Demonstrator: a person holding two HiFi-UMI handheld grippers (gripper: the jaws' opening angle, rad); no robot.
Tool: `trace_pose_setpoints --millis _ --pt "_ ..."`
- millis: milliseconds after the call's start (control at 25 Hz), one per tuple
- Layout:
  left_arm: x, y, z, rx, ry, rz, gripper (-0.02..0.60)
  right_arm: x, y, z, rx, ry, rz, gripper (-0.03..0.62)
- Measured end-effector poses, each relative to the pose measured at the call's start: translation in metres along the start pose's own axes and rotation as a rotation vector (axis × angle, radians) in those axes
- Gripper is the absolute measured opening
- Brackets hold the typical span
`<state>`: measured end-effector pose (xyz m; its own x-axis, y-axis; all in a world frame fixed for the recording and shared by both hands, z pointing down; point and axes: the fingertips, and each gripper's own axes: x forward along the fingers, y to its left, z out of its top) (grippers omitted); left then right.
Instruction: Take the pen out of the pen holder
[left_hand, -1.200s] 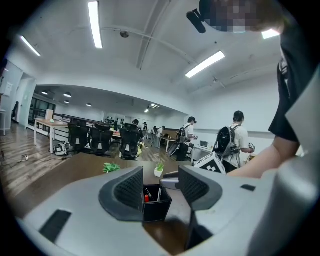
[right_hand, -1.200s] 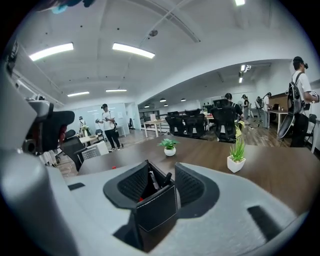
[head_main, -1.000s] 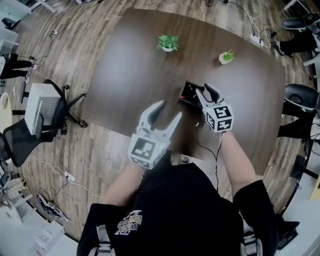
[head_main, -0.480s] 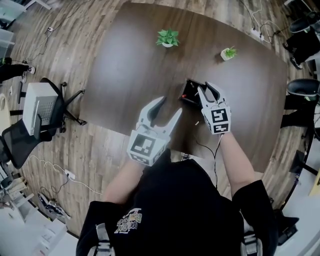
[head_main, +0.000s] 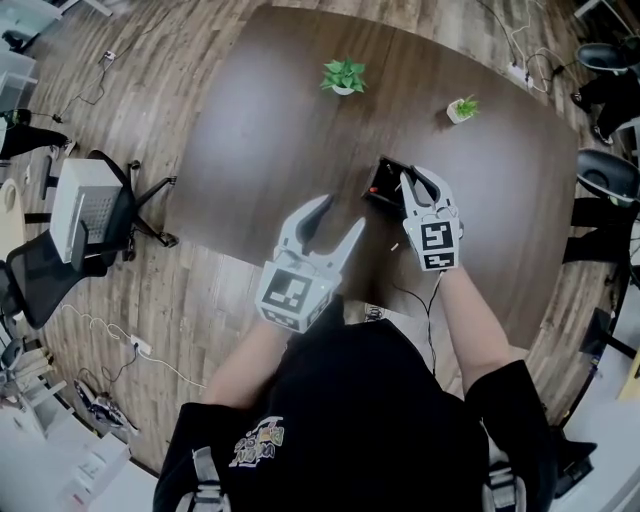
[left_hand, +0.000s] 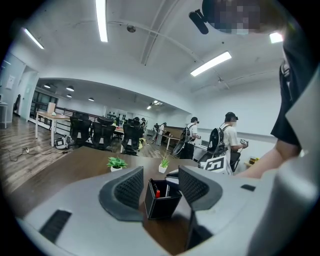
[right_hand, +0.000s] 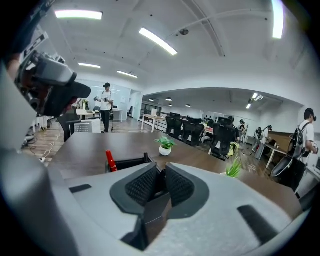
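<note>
- Dark brown wooden desk (head_main: 260, 130) carries a black square pen holder (head_main: 383, 184) near its front right part. Two small potted green plants (head_main: 343, 77) sit well apart from it, further back.
- The right tongs (head_main: 413, 176) sit right over the holder's near side, pointing slightly down into it.
- Change: a second ago the right tongs stood wide over the holder. Now they are closing, and only a narrow gap is left. The hand itself has hardly shifted.
- In the right gripper view a slim dark thing stands in that gap (likely a pen, though it could be the holder's wall; too dark to tell). I can't confirm the pads are pressing on it yet.
- A red-capped pen (right_hand: 110, 160) sticks up from the holder, off to the left of the right tongs and not between them.
- The left tongs (head_main: 341, 211) have stayed in place, spread apart and empty. They hover over the desk short of the holder, which shows ahead of them and not within them.
- Where the task stands: the pens are all in the holder and nothing is lifted. The grasp is being made now.
- Next, in my judgement: finish the squeeze, then pull straight up. The holder may lift or tip with the pen, since nothing steadies it.
</note>
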<state>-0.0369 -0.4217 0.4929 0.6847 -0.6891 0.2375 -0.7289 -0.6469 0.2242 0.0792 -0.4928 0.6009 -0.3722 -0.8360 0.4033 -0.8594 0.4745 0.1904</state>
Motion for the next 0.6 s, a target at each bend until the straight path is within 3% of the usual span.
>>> trace_pose_setpoints --millis 360,600 --pt "-0.019 -0.008 0.003 0.016 -0.024 0.038 0.196 -0.01 0.008 0.015 0.141 -0.058 0.054 0.031" --pt "-0.038 -0.023 0.007 0.043 -0.05 0.078 0.196 -0.031 0.009 0.043 0.166 -0.14 0.082 0.029"
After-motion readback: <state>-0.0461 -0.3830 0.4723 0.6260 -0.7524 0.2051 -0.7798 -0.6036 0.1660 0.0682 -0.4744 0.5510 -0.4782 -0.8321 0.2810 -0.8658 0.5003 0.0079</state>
